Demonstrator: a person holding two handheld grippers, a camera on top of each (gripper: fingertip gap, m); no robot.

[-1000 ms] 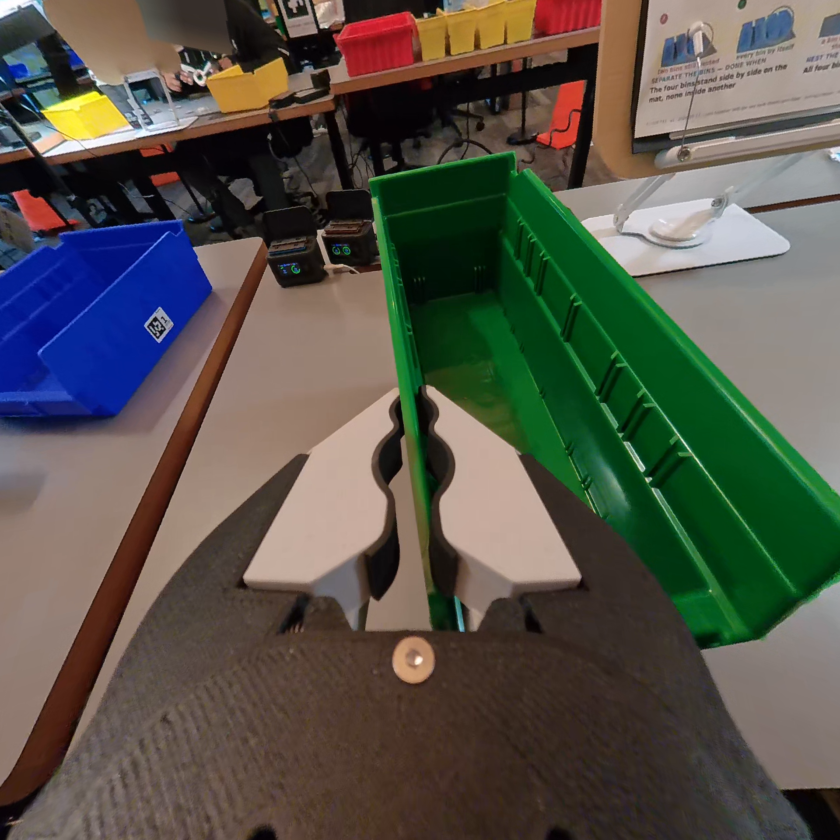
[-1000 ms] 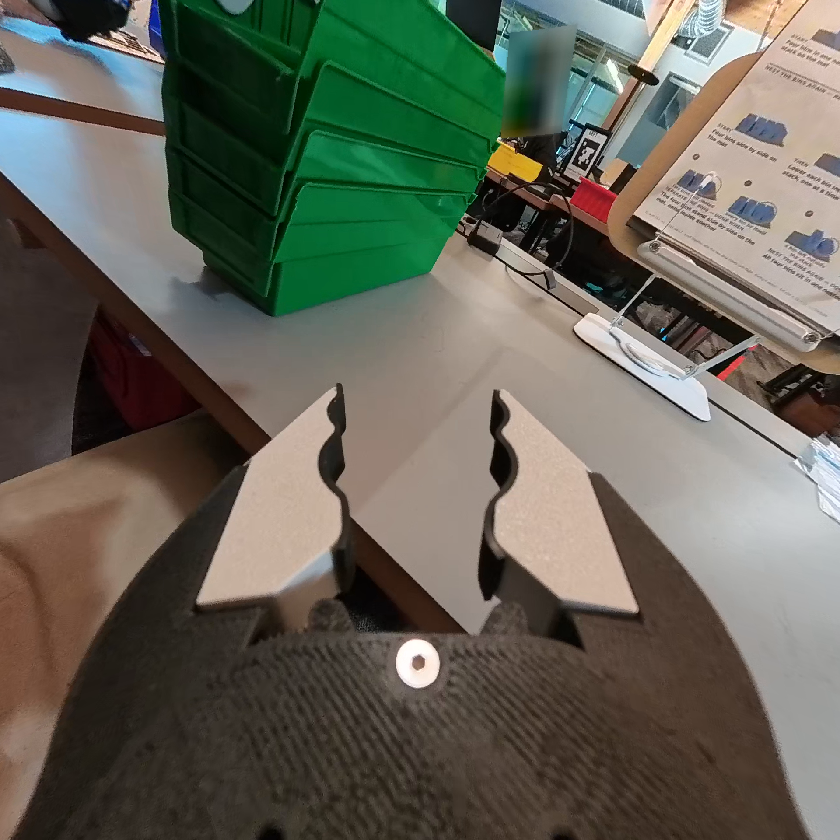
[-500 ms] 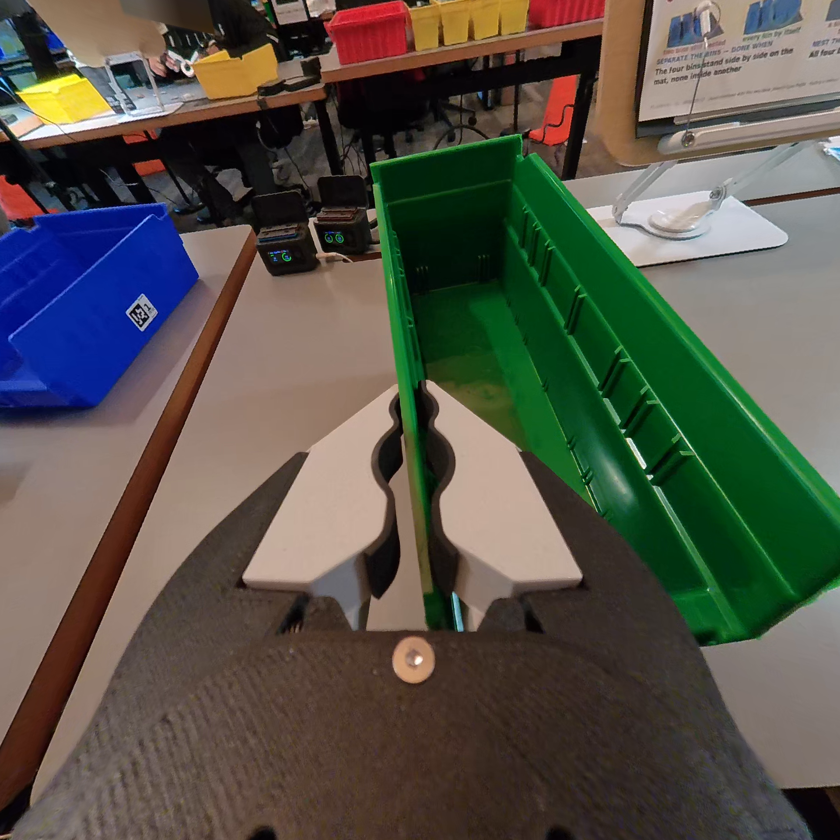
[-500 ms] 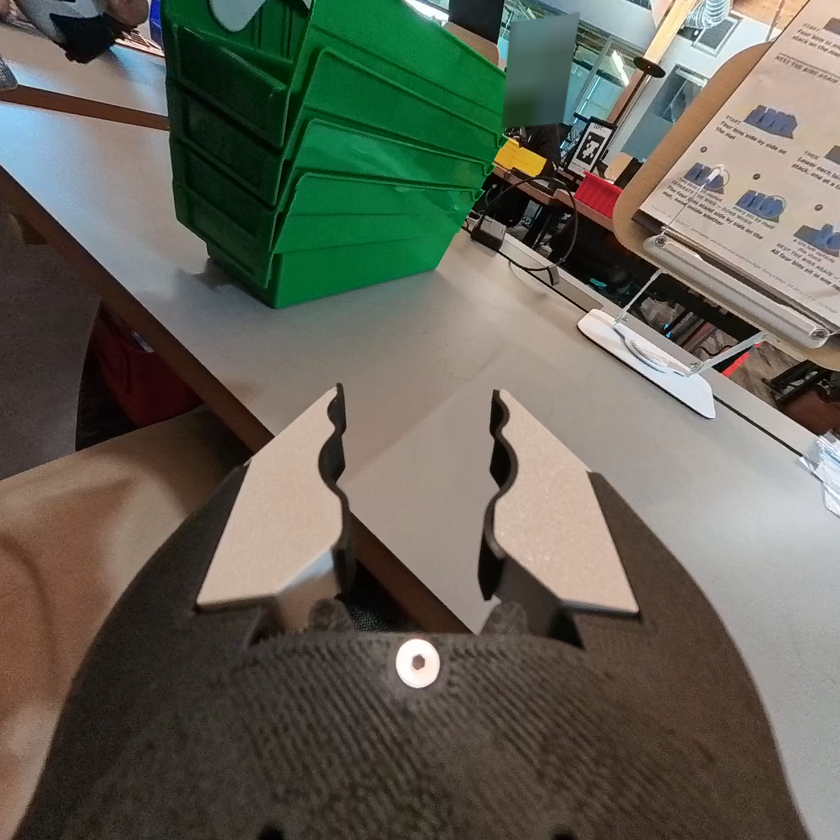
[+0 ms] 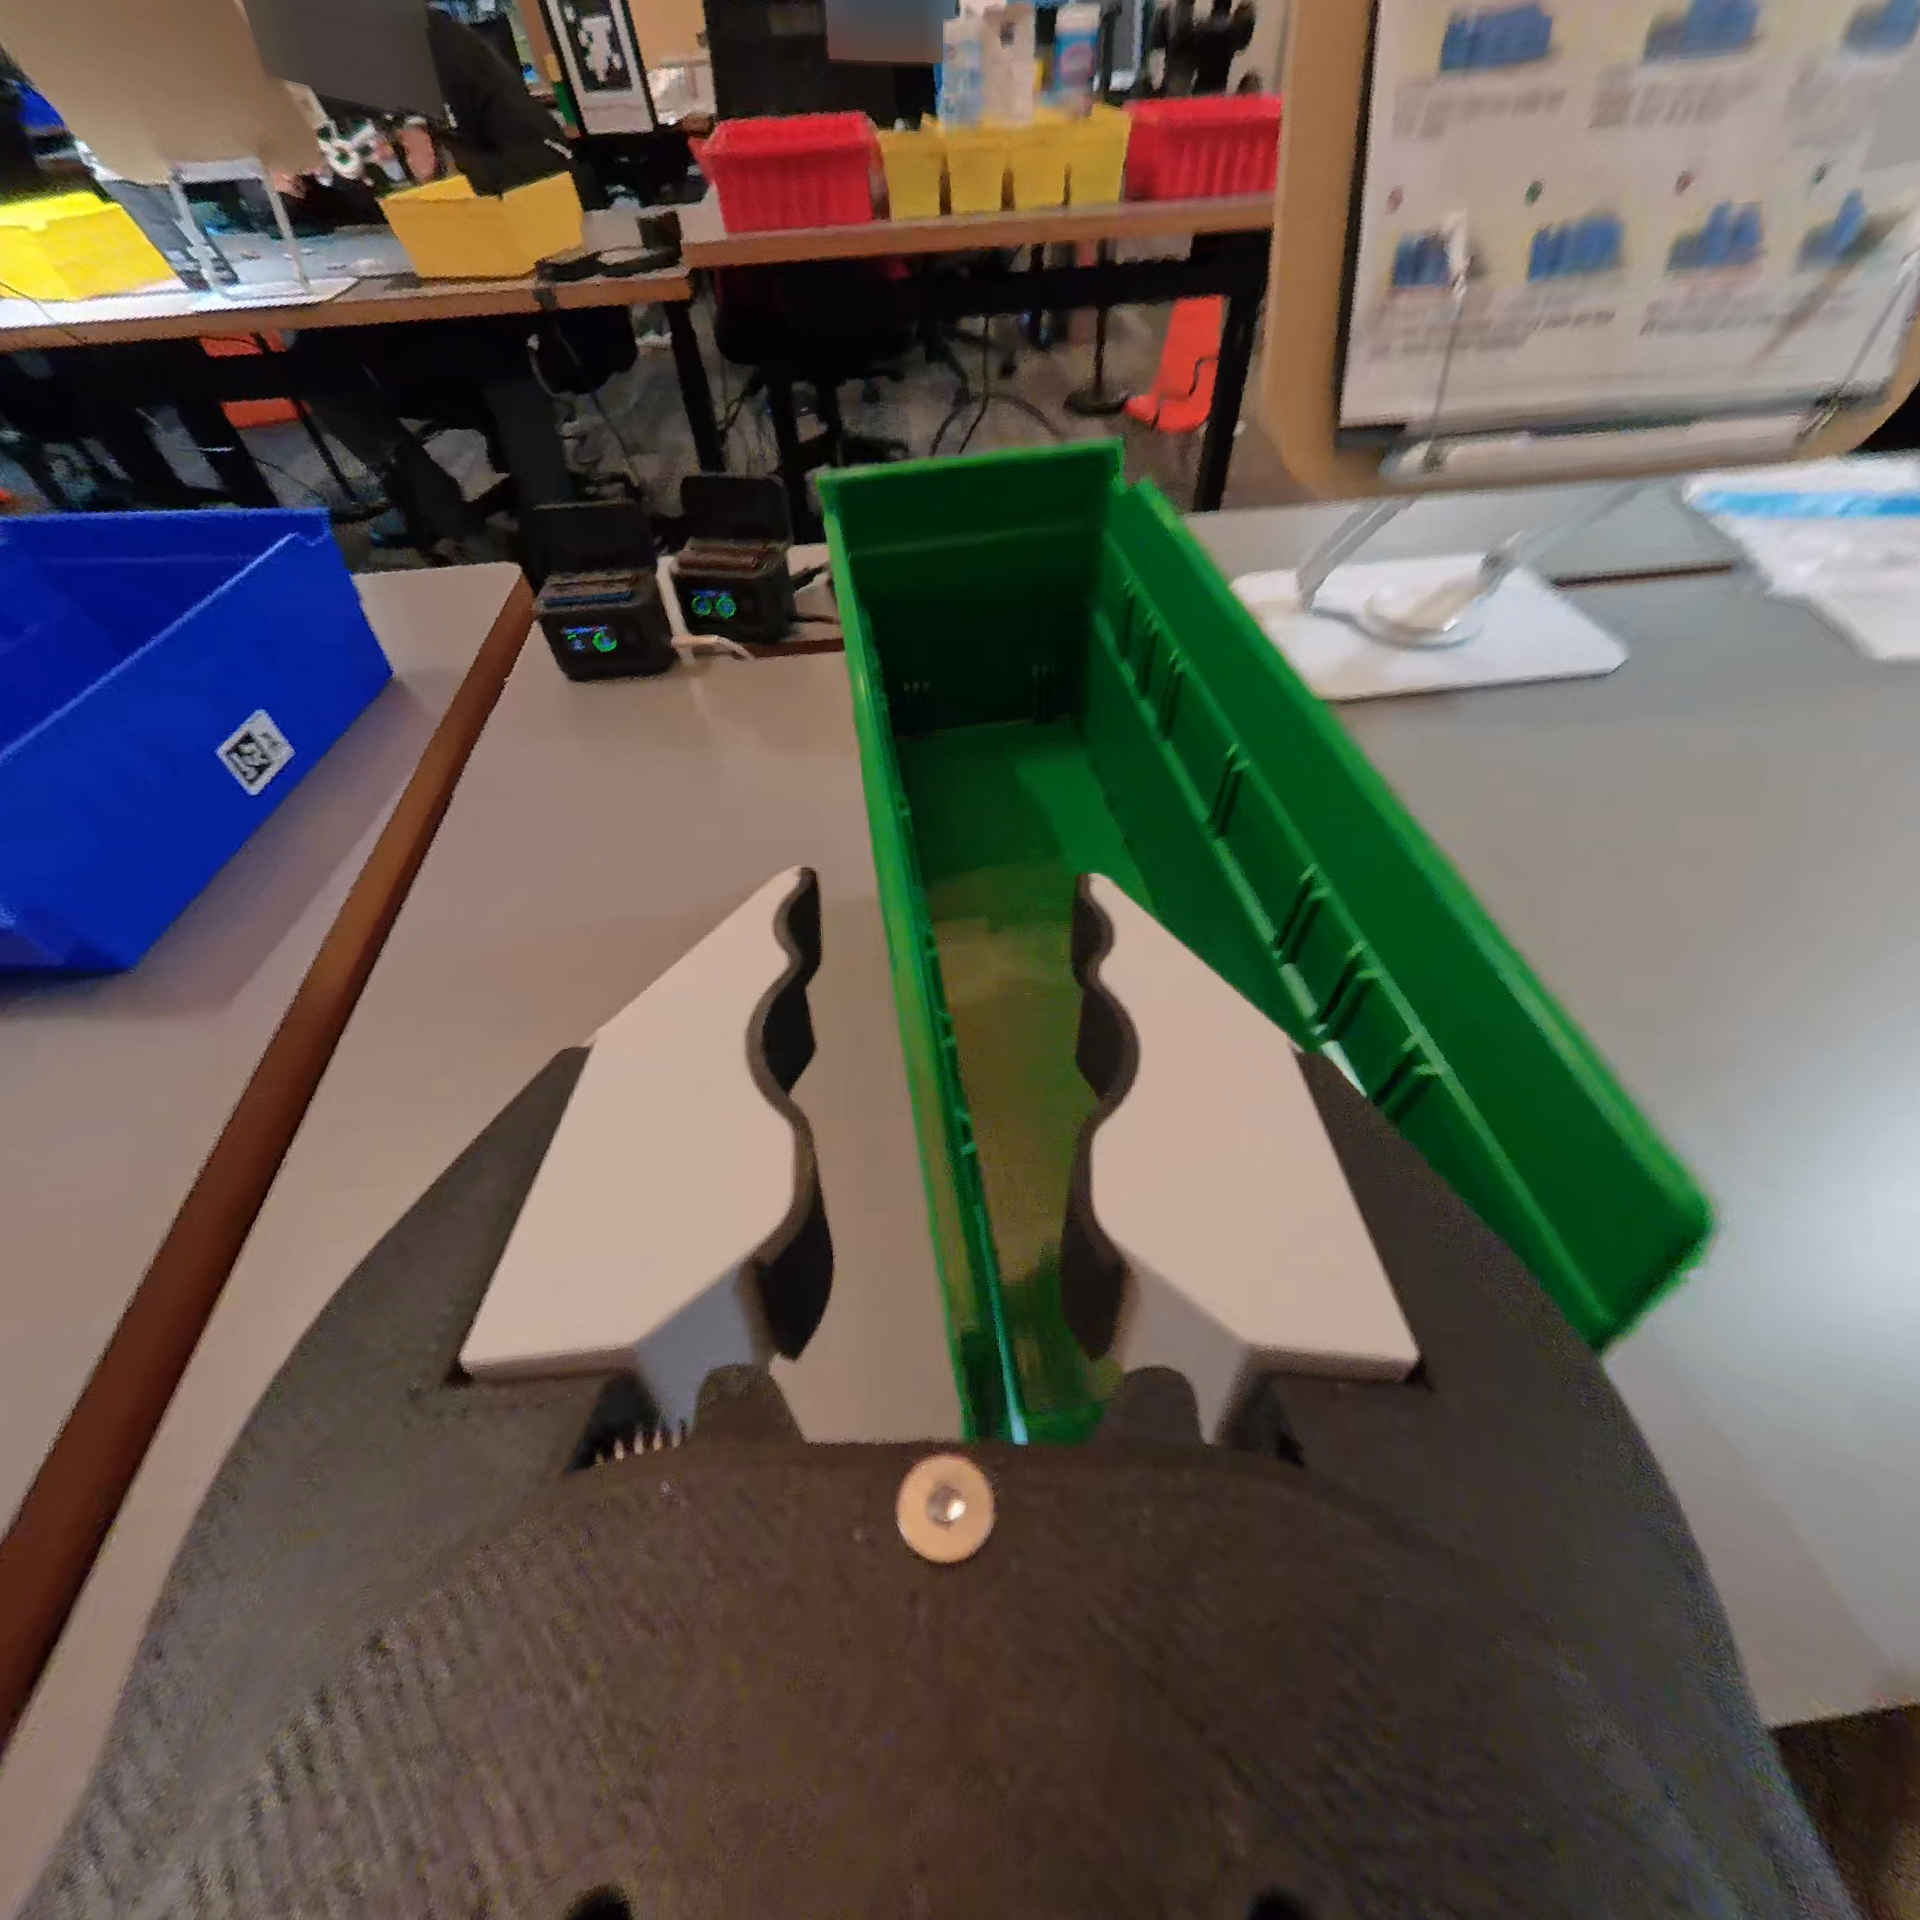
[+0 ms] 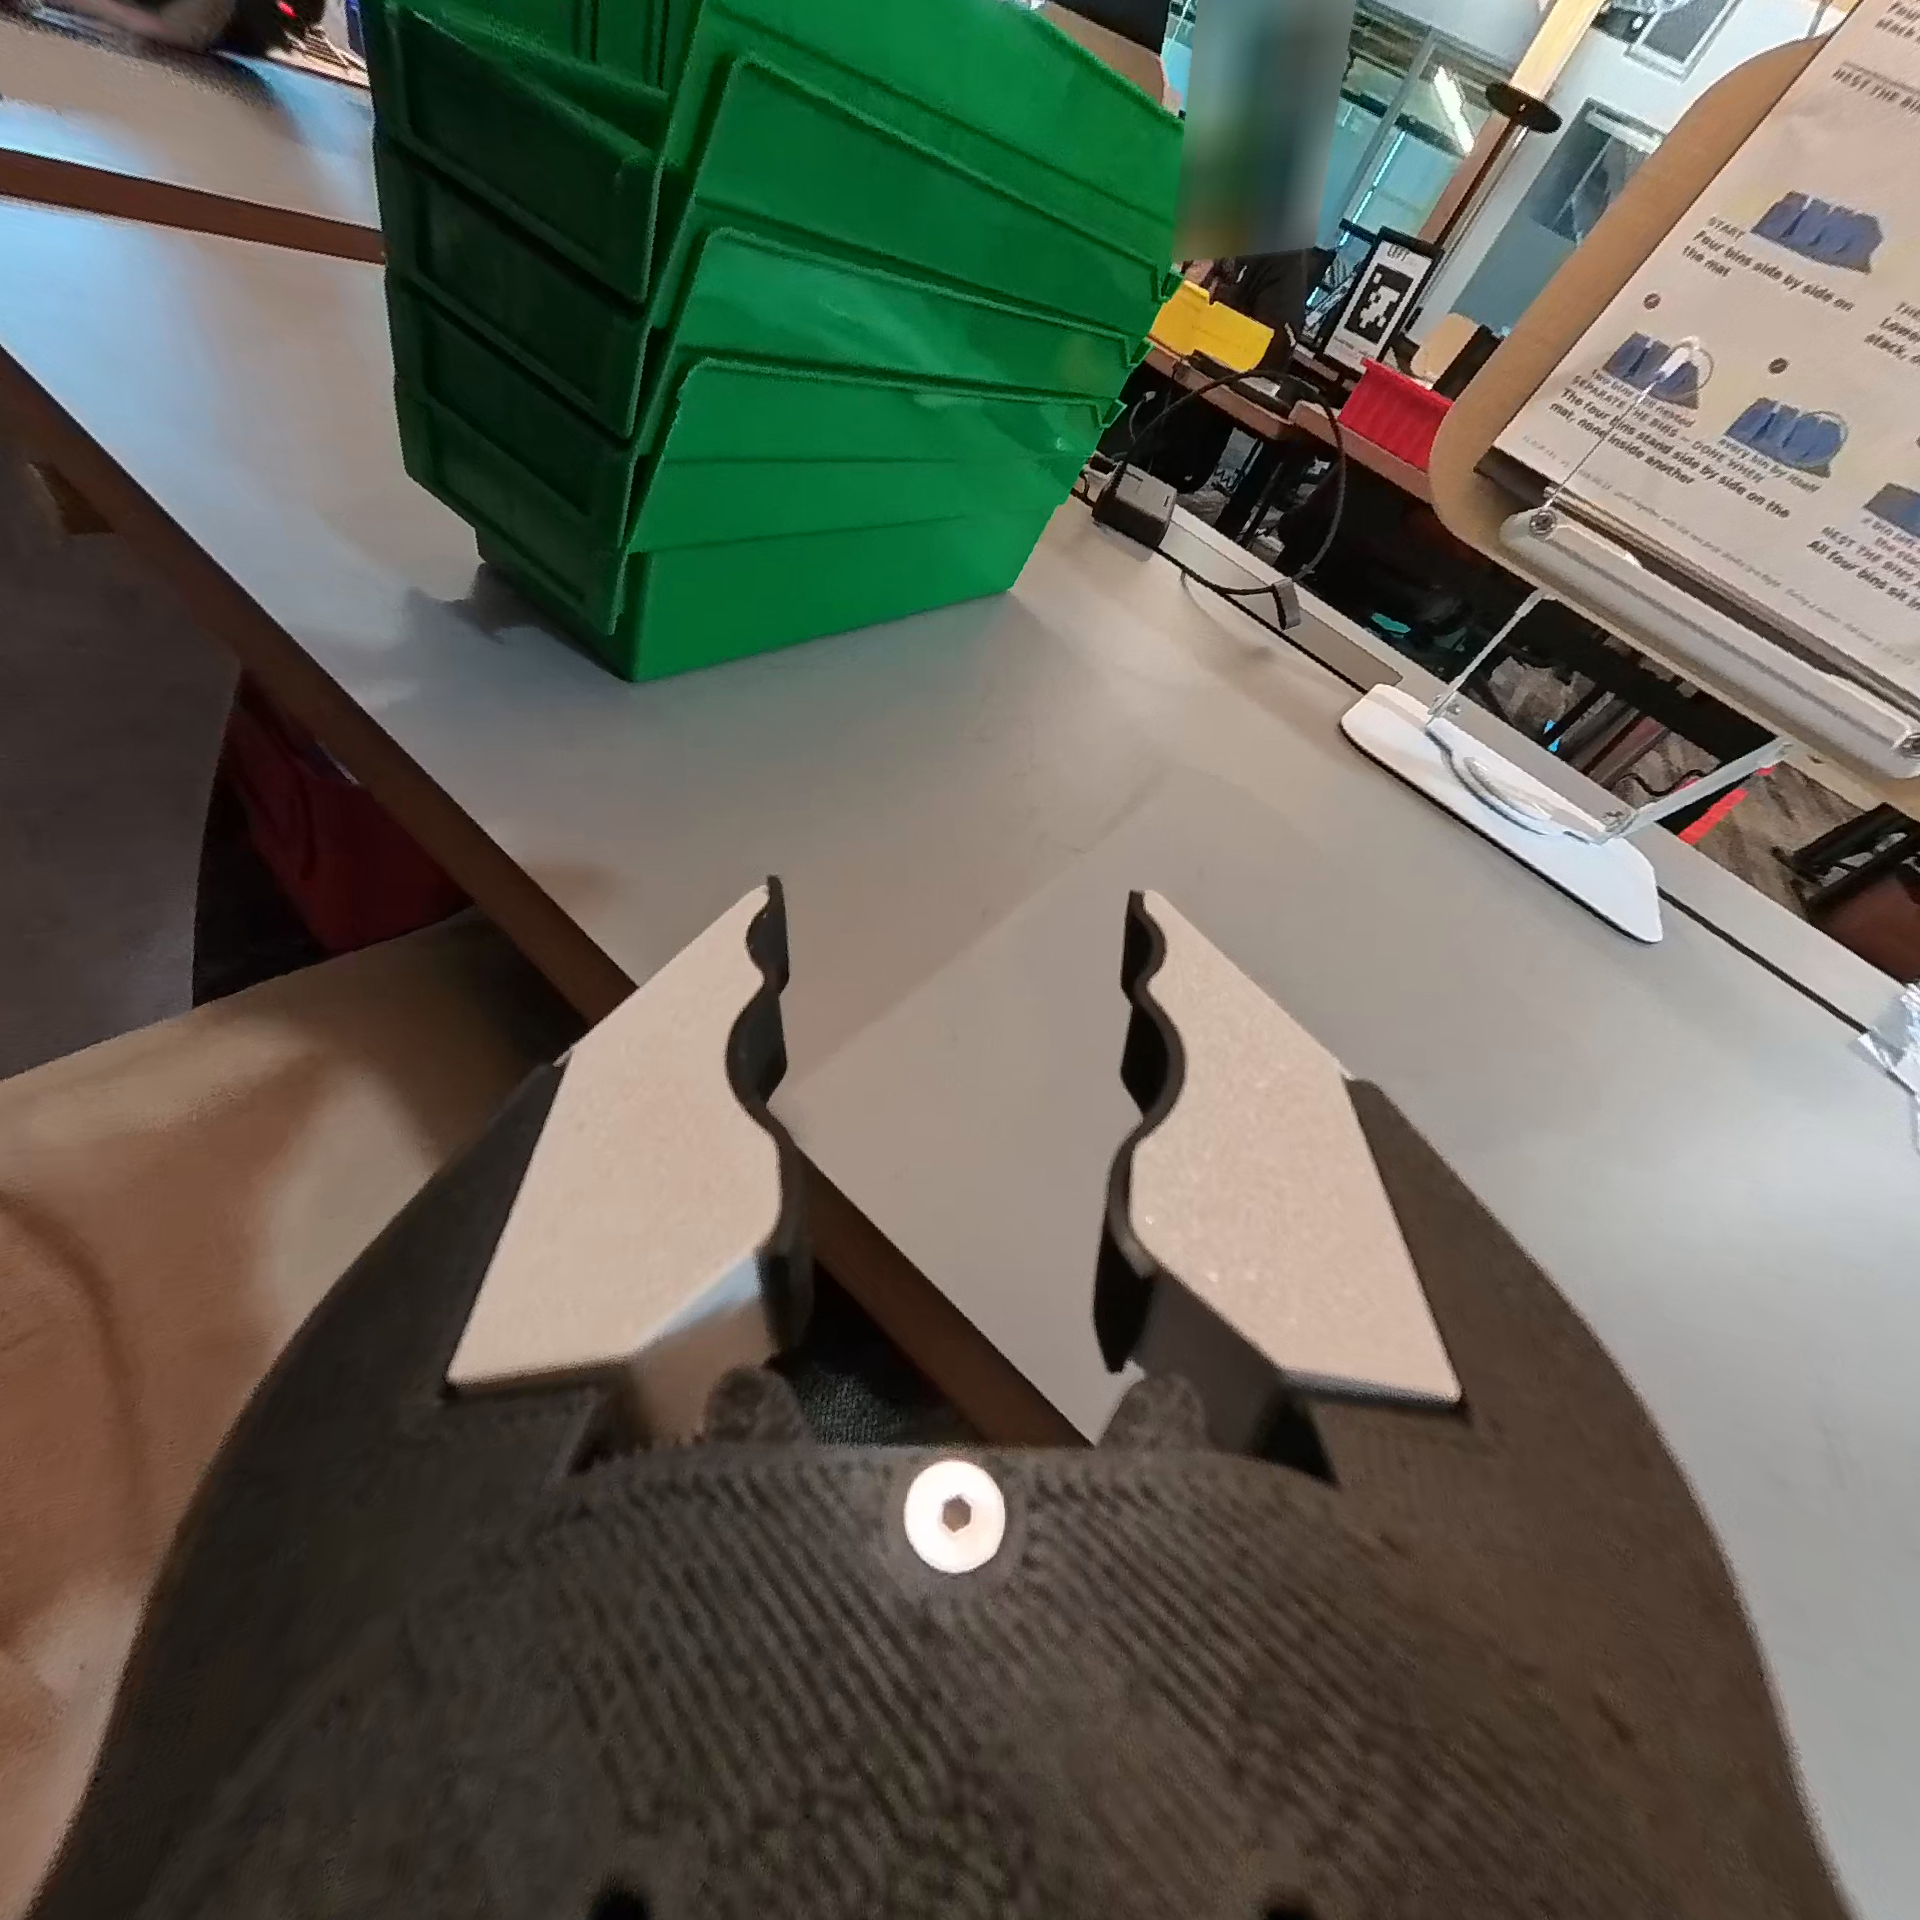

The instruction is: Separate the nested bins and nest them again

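In the left wrist view a long green bin [image 5: 1195, 831] stands on the grey table [image 5: 644, 790], its open top towards me. My left gripper [image 5: 940, 883] is open and straddles the bin's left wall, one finger outside, one inside, not clamping it. In the right wrist view a stack of several nested green bins [image 6: 769, 343] stands on the table near its front edge. My right gripper [image 6: 951, 904] is open and empty, well short of the stack, over the table's front edge.
A blue bin [image 5: 156, 717] sits on the neighbouring table at left. Two small black devices [image 5: 665, 613] stand behind the green bin. An instruction board on a white stand [image 5: 1434, 613] is at the right, also in the right wrist view [image 6: 1538, 821]. Red and yellow bins [image 5: 977, 156] sit on far tables.
My left gripper was shut on the green bin's left wall and has now opened, letting it go. The right gripper stays open; the stack appears slightly nearer in its view.
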